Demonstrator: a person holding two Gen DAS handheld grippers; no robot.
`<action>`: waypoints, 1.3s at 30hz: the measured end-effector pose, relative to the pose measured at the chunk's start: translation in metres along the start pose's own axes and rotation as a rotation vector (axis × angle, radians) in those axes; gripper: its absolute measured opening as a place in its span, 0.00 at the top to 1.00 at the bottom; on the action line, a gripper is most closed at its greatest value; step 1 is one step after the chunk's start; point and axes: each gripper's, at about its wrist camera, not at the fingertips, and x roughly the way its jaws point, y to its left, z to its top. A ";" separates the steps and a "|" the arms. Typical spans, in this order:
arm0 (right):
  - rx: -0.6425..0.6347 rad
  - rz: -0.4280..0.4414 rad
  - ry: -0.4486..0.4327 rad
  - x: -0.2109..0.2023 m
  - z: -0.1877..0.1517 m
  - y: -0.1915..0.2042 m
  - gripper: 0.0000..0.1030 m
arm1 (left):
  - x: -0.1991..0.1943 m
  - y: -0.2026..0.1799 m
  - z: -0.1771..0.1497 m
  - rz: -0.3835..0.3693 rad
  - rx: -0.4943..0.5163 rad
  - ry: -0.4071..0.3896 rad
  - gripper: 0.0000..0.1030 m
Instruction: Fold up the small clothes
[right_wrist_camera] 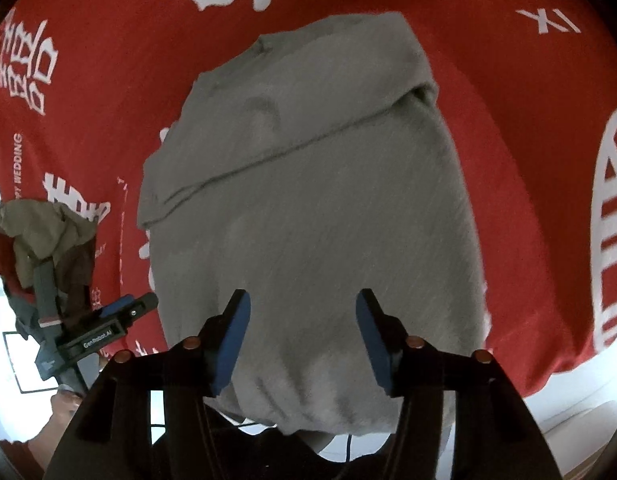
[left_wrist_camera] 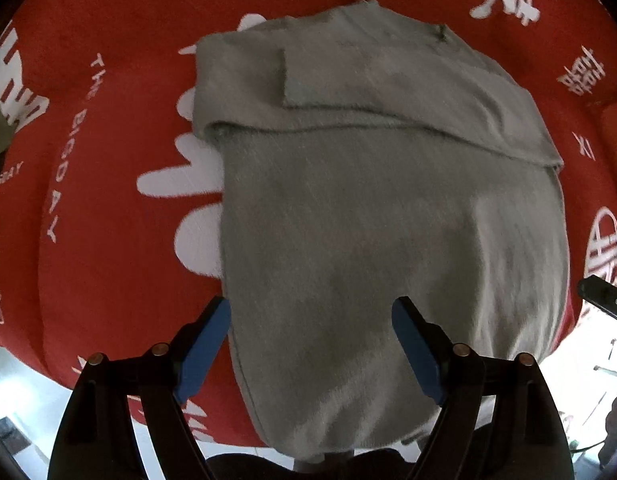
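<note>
A grey knit garment (left_wrist_camera: 388,220) lies on a red cloth (left_wrist_camera: 108,160) printed with white characters. Its far part is folded over in a band, and its near end droops over the table's front edge. My left gripper (left_wrist_camera: 312,308) hovers above the garment's near left side, open, with nothing between its blue pads (left_wrist_camera: 204,344). In the right wrist view the same garment (right_wrist_camera: 308,200) fills the middle. My right gripper (right_wrist_camera: 304,300) hangs over its near end, open, its pads (right_wrist_camera: 230,344) clear of the fabric. The left gripper (right_wrist_camera: 124,316) shows at the left of that view.
A crumpled pile of other clothes (right_wrist_camera: 40,232) sits at the table's left end. The red cloth (right_wrist_camera: 528,160) covers the table on all sides of the garment. Pale floor (left_wrist_camera: 12,392) shows below the table's front edge. A black part of the right gripper (left_wrist_camera: 604,300) pokes in at the right.
</note>
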 end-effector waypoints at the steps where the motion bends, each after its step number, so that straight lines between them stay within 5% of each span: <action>1: -0.002 0.003 0.002 0.002 -0.007 0.002 0.43 | 0.000 -0.001 -0.004 -0.003 0.002 0.000 0.19; 4: -0.011 0.000 0.023 0.006 -0.022 0.008 0.43 | -0.003 -0.002 -0.019 -0.043 -0.002 -0.012 0.19; 6: -0.027 0.001 0.032 0.006 -0.030 0.008 0.42 | -0.004 -0.004 -0.027 -0.052 -0.004 -0.025 0.00; 10: -0.085 0.016 0.039 0.001 -0.046 0.002 0.21 | 0.000 -0.006 -0.053 -0.042 -0.003 -0.035 0.00; 20: -0.084 0.039 0.162 0.010 -0.095 -0.080 0.20 | 0.041 0.003 -0.120 0.003 -0.114 0.038 0.00; 29: -0.071 0.184 0.316 0.061 -0.118 -0.139 0.20 | 0.073 0.006 -0.155 -0.137 -0.052 0.030 0.00; 39: -0.104 0.392 0.337 0.077 -0.114 -0.117 0.20 | 0.071 0.002 -0.160 -0.413 -0.085 0.054 0.00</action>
